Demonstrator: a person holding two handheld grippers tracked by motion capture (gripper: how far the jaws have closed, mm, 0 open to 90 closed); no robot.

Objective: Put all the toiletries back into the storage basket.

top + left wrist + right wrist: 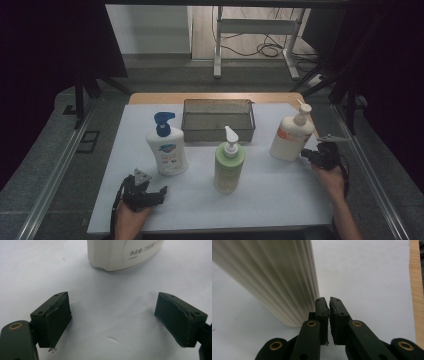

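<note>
Three pump bottles stand on the white table (280, 190): a white one with a blue pump (167, 146) at the left, a green one (229, 162) in the middle, and a white ribbed one with an orange label (291, 134) at the right. My left gripper (159, 194) rests open near the front left, its jaws wide apart with nothing between them (112, 320), pointing at the blue-pump bottle's base (120, 255). My right gripper (306, 155) is shut and empty (329, 301), its tips right beside the ribbed bottle's lower side (274, 282).
A grey mesh tray (218, 120) sits empty at the back centre. A wooden table edge (417, 290) runs past the white sheet at the right. Metal rails flank the table on both sides.
</note>
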